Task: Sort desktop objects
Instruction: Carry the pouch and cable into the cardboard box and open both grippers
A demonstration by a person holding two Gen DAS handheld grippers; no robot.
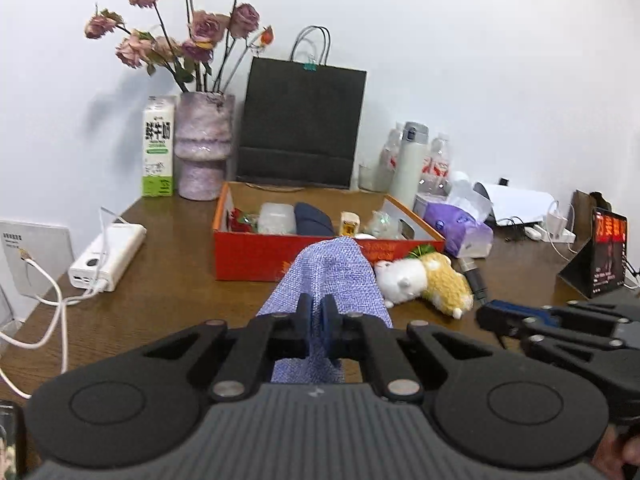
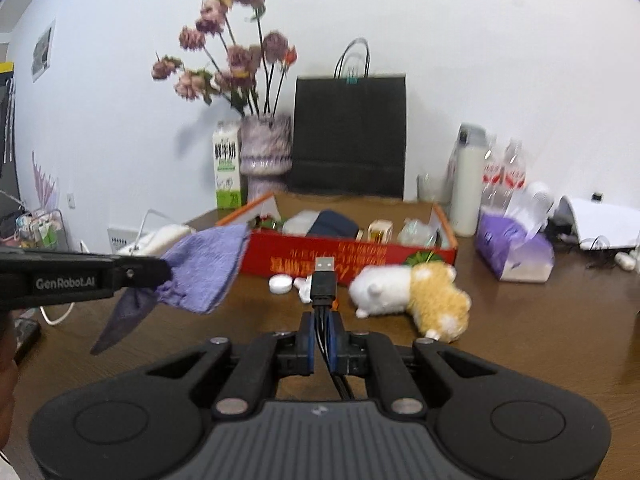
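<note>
My left gripper [image 1: 316,312] is shut on a purple cloth [image 1: 332,276] and holds it above the wooden desk, in front of the red box [image 1: 256,254]. In the right wrist view the left gripper [image 2: 162,270] comes in from the left with the cloth [image 2: 204,268] hanging from it. My right gripper [image 2: 320,320] is shut on a black USB cable [image 2: 324,280], plug pointing up. The right gripper also shows at the right in the left wrist view [image 1: 486,314]. A white and yellow plush toy [image 2: 412,292] lies in front of the box [image 2: 360,258].
The box holds several small items. Behind it stand a black paper bag [image 1: 300,124], a vase of flowers [image 1: 204,148] and a milk carton [image 1: 158,148]. A white power bank [image 1: 108,256] lies left. A thermos [image 2: 468,180], bottles and a purple tissue pack [image 2: 516,248] stand right. White earbud case [image 2: 280,283].
</note>
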